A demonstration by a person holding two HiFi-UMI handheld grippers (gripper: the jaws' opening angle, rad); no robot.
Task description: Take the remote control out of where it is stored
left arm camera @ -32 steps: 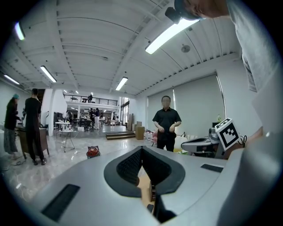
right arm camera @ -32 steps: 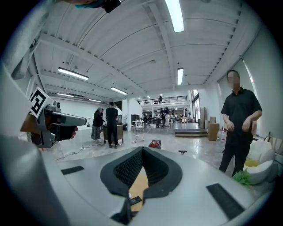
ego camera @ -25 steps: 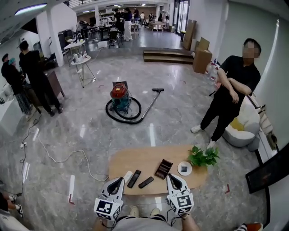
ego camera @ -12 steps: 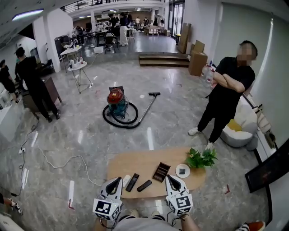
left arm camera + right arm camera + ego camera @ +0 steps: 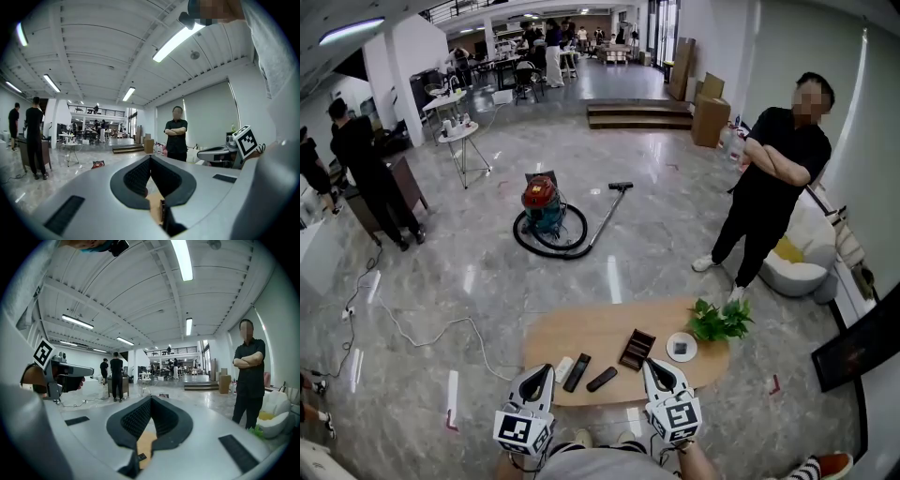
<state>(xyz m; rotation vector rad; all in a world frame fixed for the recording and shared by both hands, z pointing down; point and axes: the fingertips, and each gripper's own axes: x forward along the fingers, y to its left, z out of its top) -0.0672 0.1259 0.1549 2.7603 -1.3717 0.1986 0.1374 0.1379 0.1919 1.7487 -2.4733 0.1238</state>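
A low oval wooden table (image 5: 609, 330) carries a white remote (image 5: 563, 367), two black remotes (image 5: 577, 371) (image 5: 602, 379) and a dark brown slotted holder (image 5: 638, 349). Both grippers hover at the table's near edge, pointing forward over it. My left gripper (image 5: 547, 371) (image 5: 150, 158) is shut and empty, just in front of the white remote. My right gripper (image 5: 650, 364) (image 5: 151, 398) is also shut with nothing in it, near the holder's front end. Below the right jaws a strip of tabletop and the end of a black remote (image 5: 139, 457) show.
A potted plant (image 5: 719, 322) and a small white dish (image 5: 682, 348) sit at the table's right end. A person in black (image 5: 773, 183) stands beyond it by a white beanbag (image 5: 802, 267). A red vacuum cleaner (image 5: 546, 202) with its hose lies on the floor farther back.
The standing person has folded both arms. The head view has shifted slightly; both grippers stay shut at the table's near edge.
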